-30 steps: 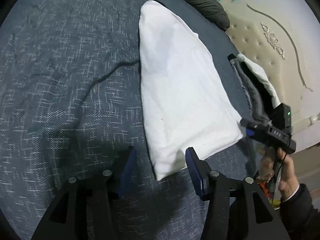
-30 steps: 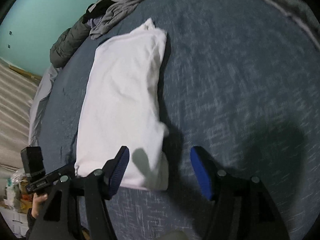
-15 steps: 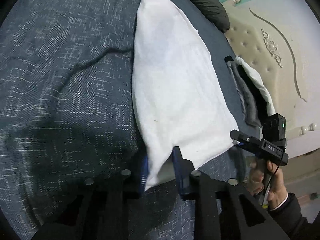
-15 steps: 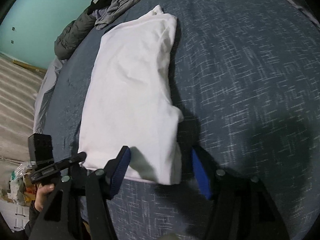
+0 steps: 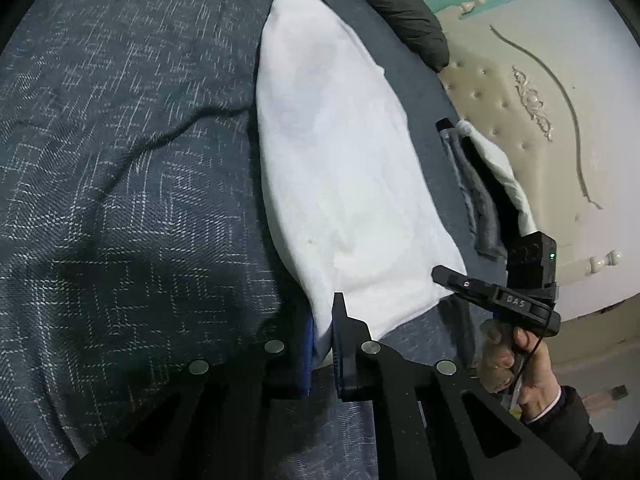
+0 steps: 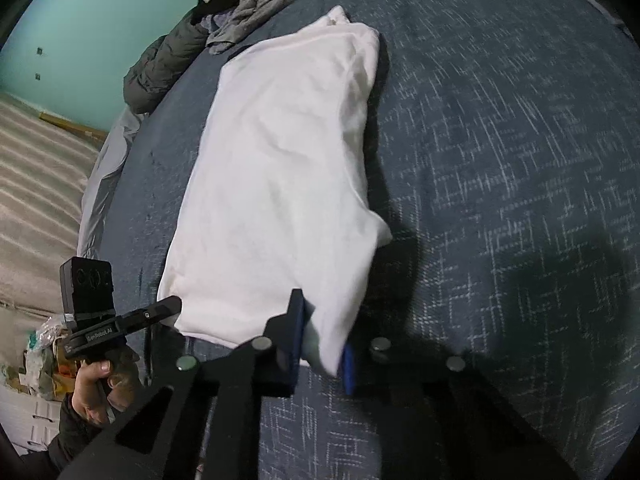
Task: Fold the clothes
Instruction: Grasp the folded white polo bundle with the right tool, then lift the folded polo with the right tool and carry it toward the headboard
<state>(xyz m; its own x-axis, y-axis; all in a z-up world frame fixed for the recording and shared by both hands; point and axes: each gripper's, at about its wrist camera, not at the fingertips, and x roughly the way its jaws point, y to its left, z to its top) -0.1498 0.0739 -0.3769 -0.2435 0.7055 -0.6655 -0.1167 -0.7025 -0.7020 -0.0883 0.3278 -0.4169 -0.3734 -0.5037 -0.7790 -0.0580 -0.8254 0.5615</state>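
Note:
A white garment (image 5: 340,168) lies folded lengthwise into a long strip on the dark blue bedspread (image 5: 120,160). My left gripper (image 5: 322,334) is shut on its near left corner, cloth pinched between the blue pads. In the right wrist view the same white garment (image 6: 280,160) stretches away from me, and my right gripper (image 6: 322,340) is shut on its near right corner. Each gripper shows in the other's view: the right one (image 5: 496,300) at the strip's near right edge, the left one (image 6: 120,320) at its near left edge, each held by a hand.
A pile of grey clothes (image 6: 260,4) and a dark jacket (image 6: 160,68) lie at the far end of the bed. Folded grey and white items (image 5: 480,196) rest along the right side by the cream tufted headboard (image 5: 540,100). The bedspread (image 6: 500,160) spreads wide to the right.
Both grippers moved in onto the near corners of the white garment and went from open to shut on the cloth.

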